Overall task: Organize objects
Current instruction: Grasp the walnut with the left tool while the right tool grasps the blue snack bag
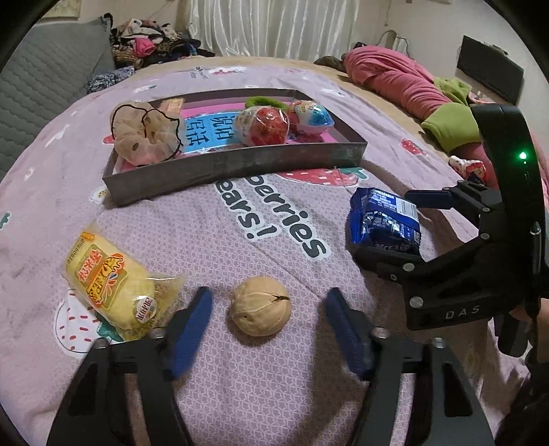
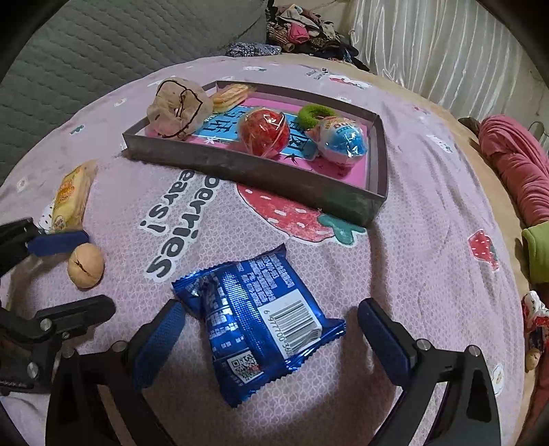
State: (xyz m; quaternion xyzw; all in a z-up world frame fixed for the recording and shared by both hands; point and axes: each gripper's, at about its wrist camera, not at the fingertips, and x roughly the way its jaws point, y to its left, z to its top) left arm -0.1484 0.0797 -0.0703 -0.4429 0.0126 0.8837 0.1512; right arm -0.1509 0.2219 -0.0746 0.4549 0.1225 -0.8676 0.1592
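A tan walnut (image 1: 260, 306) lies on the pink bedspread between the open fingers of my left gripper (image 1: 267, 302); it also shows in the right wrist view (image 2: 85, 265). A blue snack packet (image 2: 255, 322) lies between the open fingers of my right gripper (image 2: 271, 326), untouched by the right finger; the packet shows in the left wrist view (image 1: 384, 219) too. A yellow snack bag (image 1: 113, 281) lies left of the walnut. A grey shallow box (image 1: 233, 168) holds a beige scrunchie (image 1: 144, 133), a red ball (image 1: 264, 125), a blue-pink egg toy (image 2: 343, 140), a green hair tie (image 2: 314, 115) and a cracker pack (image 2: 231, 94).
The bed's right side carries a red and green blanket (image 1: 411, 85). A clothes pile (image 1: 151, 44) lies at the far end by a grey quilted headboard (image 2: 120, 44). White curtains (image 1: 274, 24) hang behind.
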